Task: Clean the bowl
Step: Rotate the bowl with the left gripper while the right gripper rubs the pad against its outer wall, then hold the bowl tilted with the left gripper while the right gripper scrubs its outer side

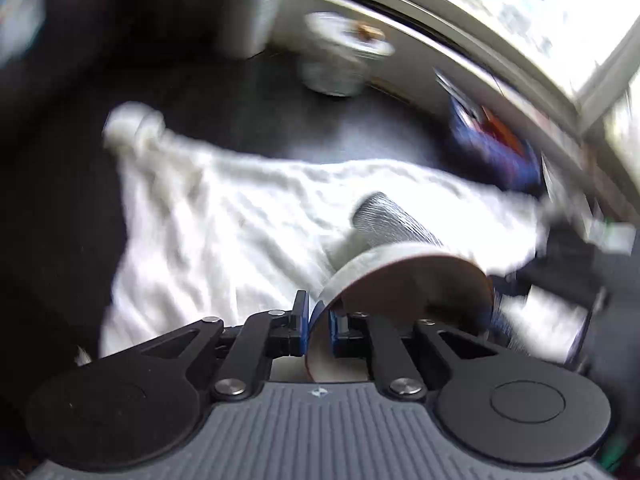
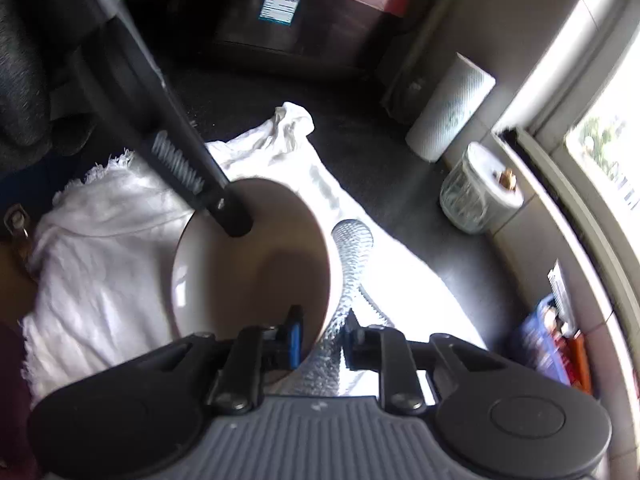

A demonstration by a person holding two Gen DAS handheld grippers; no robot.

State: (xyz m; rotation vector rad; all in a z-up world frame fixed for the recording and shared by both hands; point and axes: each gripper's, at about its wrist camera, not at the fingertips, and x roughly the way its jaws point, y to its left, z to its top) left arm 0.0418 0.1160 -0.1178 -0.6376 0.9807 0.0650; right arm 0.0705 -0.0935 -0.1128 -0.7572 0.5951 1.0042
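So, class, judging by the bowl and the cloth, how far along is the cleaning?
Done: the bowl shows no visible dirt inside. In hand: the left gripper clamps its rim, and the right gripper straddles the opposite rim, above the white cloth. Left: possibly a wipe, then setting it down.

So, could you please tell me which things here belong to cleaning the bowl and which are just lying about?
Job: bowl, white cloth.
Lying about: paper towel roll, glass jar, dark red appliance, blue packet.
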